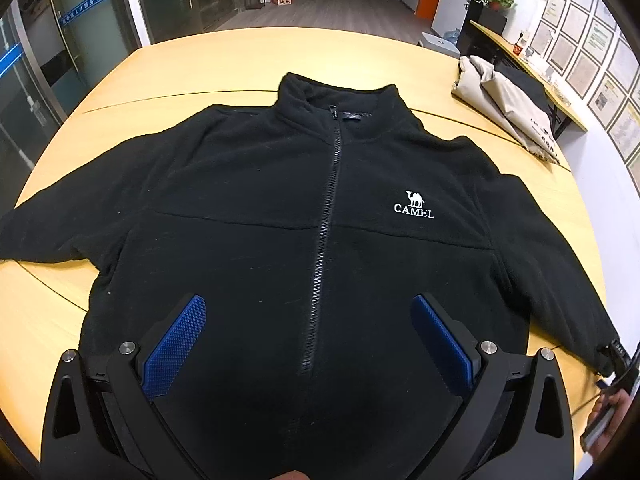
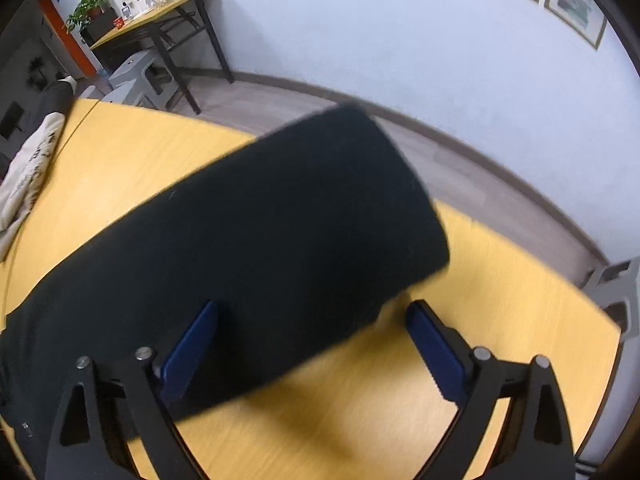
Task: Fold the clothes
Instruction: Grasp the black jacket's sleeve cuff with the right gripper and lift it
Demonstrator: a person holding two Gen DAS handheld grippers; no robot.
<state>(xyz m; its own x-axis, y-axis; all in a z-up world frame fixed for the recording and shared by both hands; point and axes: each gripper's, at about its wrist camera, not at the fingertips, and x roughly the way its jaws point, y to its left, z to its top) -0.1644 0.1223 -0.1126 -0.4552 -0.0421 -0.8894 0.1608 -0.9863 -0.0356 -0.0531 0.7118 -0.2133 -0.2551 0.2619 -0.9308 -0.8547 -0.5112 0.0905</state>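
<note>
A black fleece zip jacket (image 1: pixel 256 208) with a white CAMEL logo lies flat, front up, on the yellow wooden table (image 1: pixel 224 60), collar at the far side, sleeves spread out. My left gripper (image 1: pixel 310 312) is open and empty above the jacket's lower front, straddling the zipper. In the right wrist view, the jacket's right sleeve (image 2: pixel 260 240) stretches toward the table edge. My right gripper (image 2: pixel 312 316) is open and empty just above the sleeve near its cuff; the view is blurred.
A folded beige and black garment (image 1: pixel 508 104) lies at the table's far right, also in the right wrist view (image 2: pixel 28 168). The table (image 2: pixel 500 280) edge is close beyond the sleeve cuff. A side desk (image 2: pixel 160 12) and stools stand by the wall.
</note>
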